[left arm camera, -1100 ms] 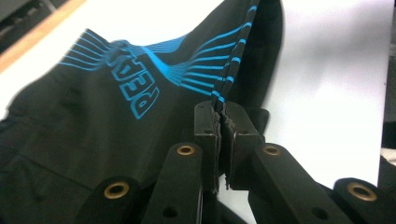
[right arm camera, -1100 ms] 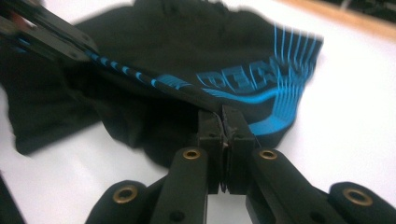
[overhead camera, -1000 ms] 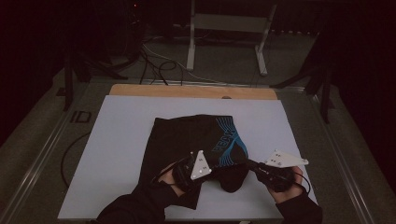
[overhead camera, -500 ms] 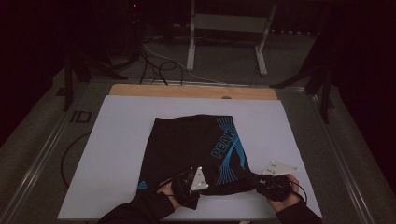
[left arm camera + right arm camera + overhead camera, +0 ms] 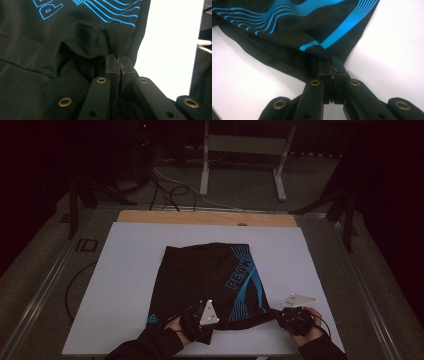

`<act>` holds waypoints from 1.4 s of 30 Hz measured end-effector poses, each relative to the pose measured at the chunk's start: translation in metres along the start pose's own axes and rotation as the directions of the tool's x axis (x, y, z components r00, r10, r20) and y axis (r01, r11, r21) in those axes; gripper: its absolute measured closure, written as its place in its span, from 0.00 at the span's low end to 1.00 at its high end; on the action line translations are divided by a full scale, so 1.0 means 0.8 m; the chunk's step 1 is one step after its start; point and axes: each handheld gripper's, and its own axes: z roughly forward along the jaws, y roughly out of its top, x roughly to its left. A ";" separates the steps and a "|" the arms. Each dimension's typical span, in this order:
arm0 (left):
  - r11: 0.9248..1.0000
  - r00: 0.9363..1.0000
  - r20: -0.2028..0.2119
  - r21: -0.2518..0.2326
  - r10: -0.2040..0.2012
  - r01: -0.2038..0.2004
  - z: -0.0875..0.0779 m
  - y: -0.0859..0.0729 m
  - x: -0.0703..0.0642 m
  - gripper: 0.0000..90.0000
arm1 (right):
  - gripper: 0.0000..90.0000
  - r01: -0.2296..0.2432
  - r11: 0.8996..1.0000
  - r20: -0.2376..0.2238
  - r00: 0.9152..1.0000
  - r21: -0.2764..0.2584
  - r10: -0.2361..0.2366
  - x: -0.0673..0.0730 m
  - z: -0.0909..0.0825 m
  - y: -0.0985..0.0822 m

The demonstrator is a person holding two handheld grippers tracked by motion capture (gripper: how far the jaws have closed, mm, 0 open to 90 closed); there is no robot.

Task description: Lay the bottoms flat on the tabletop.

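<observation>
Both sets of tongs are clamping down on the same pair of black shorts (image 5: 210, 280). The left tongs (image 5: 119, 65) are squeezing tight on a bunched-up bit of black fabric at the near hem, jaws pretty much pressed together with just the cloth between them. You can see the fabric puckering into a fold right above the pinch. The right tongs (image 5: 332, 67) are doing the same thing on the other near corner, biting the cloth right below where the blue stripes (image 5: 342, 32) are running.

From the high view, the left tongs (image 5: 199, 319) are sitting at the near edge of the shorts toward the left, and the right tongs (image 5: 286, 316) are off to the right, tugging that corner out sideways so it's stretching into a thin tail. Each hand is holding its tool low near the front edge of the desk (image 5: 125, 270).

The shorts are lying mostly flat in the middle of the white desk top, waistband end pointing away, with blue lettering (image 5: 239, 275) and wavy blue lines down the right leg and a small blue logo (image 5: 154, 318) near the left hem. Beyond the desk a wooden strip (image 5: 200, 217) is running along the far edge, with cables (image 5: 165, 185) and a metal stand (image 5: 245, 150) sitting on the dark floor behind.
</observation>
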 end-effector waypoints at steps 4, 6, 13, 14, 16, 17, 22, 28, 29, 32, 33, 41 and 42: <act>1.000 1.000 0.011 -0.022 0.004 -0.004 -0.018 0.003 0.001 0.98 | 0.98 -0.012 0.999 -0.023 1.000 -0.045 0.011 0.002 -0.019 0.002; 1.000 1.000 0.010 -0.029 0.011 -0.011 -0.026 0.004 0.001 0.98 | 0.98 -0.021 0.998 -0.043 0.999 -0.064 0.018 0.002 -0.027 0.002; 0.999 0.999 0.032 -0.020 0.039 -0.038 -0.043 0.004 -0.006 0.98 | 0.98 -0.018 0.998 -0.090 0.996 -0.062 0.012 0.010 -0.036 -0.005; 0.999 0.998 0.038 -0.013 0.044 -0.044 -0.044 0.003 -0.009 0.98 | 0.98 -0.020 0.998 -0.096 0.995 -0.057 0.014 0.011 -0.036 -0.007; 0.999 0.997 0.058 -0.001 0.047 -0.047 -0.042 -0.001 -0.012 0.98 | 0.98 -0.035 0.998 -0.108 0.994 -0.054 0.029 0.012 -0.037 -0.012; 0.999 0.997 0.064 0.008 0.051 -0.051 -0.041 -0.003 -0.014 0.98 | 0.98 -0.028 0.998 -0.116 0.993 -0.053 0.022 0.011 -0.037 -0.014; 0.998 0.993 0.102 0.037 0.054 -0.058 -0.033 -0.012 -0.021 0.98 | 0.98 -0.036 0.998 -0.147 0.989 -0.043 0.029 0.013 -0.038 -0.024; 0.996 0.991 0.123 0.057 0.060 -0.067 -0.028 -0.020 -0.021 0.98 | 0.93 -0.028 0.999 -0.195 0.980 -0.026 0.022 0.015 -0.035 -0.026; 0.996 0.990 0.128 0.058 0.063 -0.071 -0.028 -0.021 -0.022 0.96 | 0.90 -0.027 0.999 -0.206 0.978 -0.025 0.021 0.015 -0.035 -0.026; 0.993 0.987 0.137 0.069 0.082 -0.092 -0.028 -0.024 -0.024 0.89 | 0.76 -0.025 0.998 -0.226 0.974 -0.053 0.013 0.013 -0.037 -0.028; 0.994 0.986 0.141 0.059 0.085 -0.094 -0.028 -0.025 -0.024 0.82 | 0.68 -0.037 0.997 -0.225 0.974 -0.069 0.020 0.012 -0.039 -0.028; 1.000 0.986 0.168 -0.001 0.022 -0.022 -0.033 -0.023 -0.015 0.15 | 0.19 -0.077 0.982 -0.230 0.973 -0.173 0.036 0.006 -0.041 -0.019; 1.000 0.984 0.177 -0.011 0.014 -0.013 -0.033 -0.022 -0.013 0.12 | 0.17 -0.068 0.983 -0.237 0.971 -0.171 0.026 0.005 -0.039 -0.017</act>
